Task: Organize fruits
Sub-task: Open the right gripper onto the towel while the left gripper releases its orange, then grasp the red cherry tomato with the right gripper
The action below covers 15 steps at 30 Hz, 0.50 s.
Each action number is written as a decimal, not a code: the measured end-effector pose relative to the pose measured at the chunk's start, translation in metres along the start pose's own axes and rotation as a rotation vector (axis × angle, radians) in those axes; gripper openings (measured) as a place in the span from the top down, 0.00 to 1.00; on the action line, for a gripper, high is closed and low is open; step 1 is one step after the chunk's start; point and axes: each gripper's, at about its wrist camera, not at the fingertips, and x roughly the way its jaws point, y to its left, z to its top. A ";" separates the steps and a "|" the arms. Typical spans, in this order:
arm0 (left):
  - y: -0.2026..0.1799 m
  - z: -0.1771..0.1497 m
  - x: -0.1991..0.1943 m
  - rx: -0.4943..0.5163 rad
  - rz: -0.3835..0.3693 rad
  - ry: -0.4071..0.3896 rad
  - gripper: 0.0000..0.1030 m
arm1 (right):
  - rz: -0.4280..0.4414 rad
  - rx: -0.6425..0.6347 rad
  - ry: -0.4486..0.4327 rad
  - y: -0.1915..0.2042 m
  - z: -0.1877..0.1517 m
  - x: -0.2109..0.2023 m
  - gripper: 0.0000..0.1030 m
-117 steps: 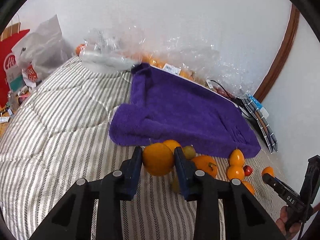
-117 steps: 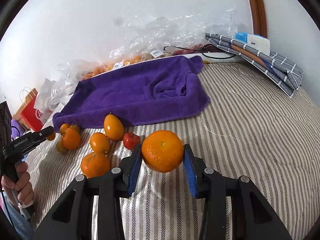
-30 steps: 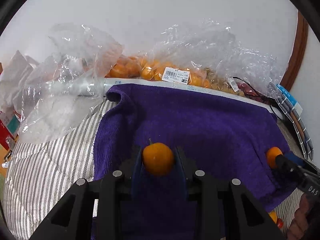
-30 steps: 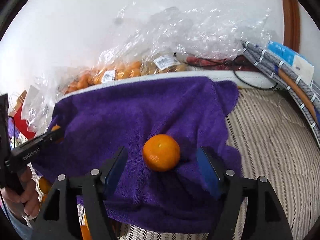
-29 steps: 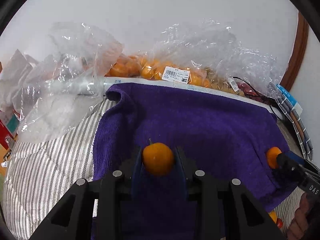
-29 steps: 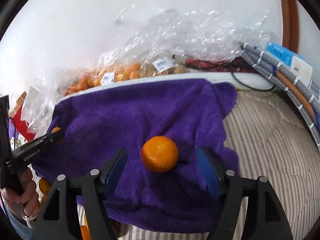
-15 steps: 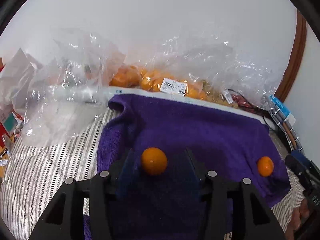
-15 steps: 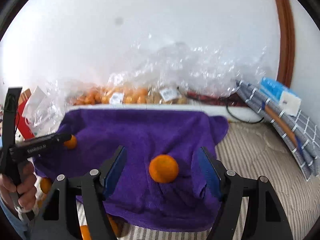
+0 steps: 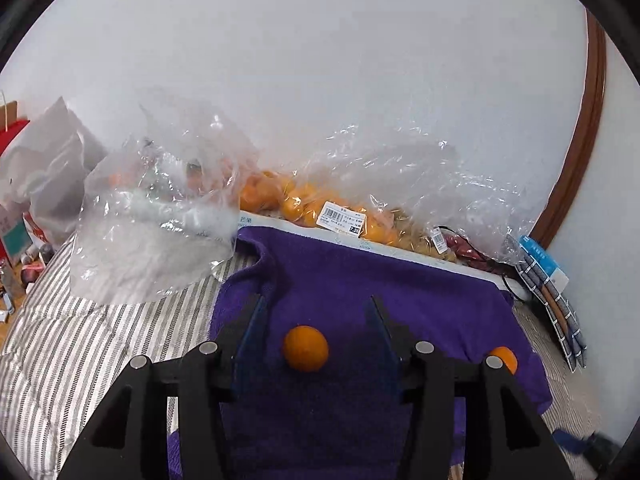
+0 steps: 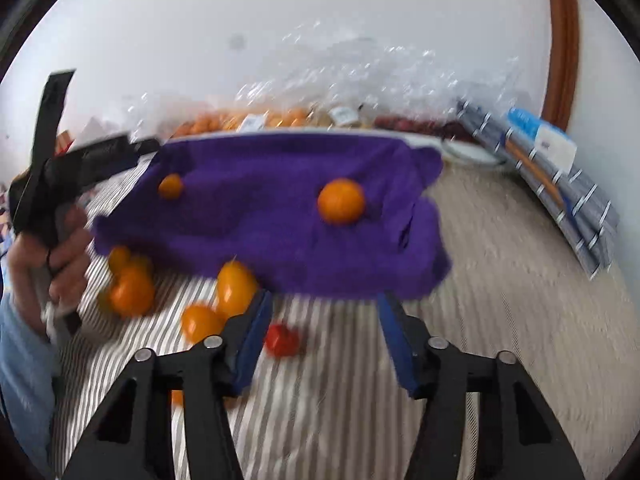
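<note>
Left claw (image 9: 316,320) is open, jaws spread with clear gaps either side of a small orange (image 9: 306,348) that sits between them on the purple towel (image 9: 400,280), pads not touching it. Second orange (image 9: 505,358) is near the towel's right edge, partly hidden behind the claw's right finger. Beyond the towel: a white board edge, then clear plastic bags (image 9: 160,232) along the wall, one holding more oranges with a barcode label (image 9: 341,219). Striped bedding (image 9: 80,340) is to the left, folded plaid cloth (image 9: 560,312) at the far right. Right claw (image 10: 324,316) has its jaws closing with nothing between them; it hangs over the striped bedding just off the towel's near edge, frame blurred. From that view the two oranges are well apart on the towel: the larger one (image 10: 341,201) right of centre, the small one (image 10: 170,186) near the left end. Loose fruit is still off the towel on the bedding: a red tomato (image 10: 282,339) just beside the right claw's left finger, oval yellow-orange fruits (image 10: 235,288) and a cluster of orange ones (image 10: 132,292) further left. Person's hand (image 10: 60,256) grips the other tool's handle at the left edge.
</note>
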 end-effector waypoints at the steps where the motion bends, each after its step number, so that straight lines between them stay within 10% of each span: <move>1: 0.001 0.000 -0.001 -0.005 -0.005 -0.002 0.52 | 0.010 -0.004 0.001 0.002 -0.004 0.000 0.51; 15: 0.002 -0.003 0.001 0.003 -0.004 -0.002 0.52 | 0.005 -0.193 0.004 0.029 -0.020 0.007 0.63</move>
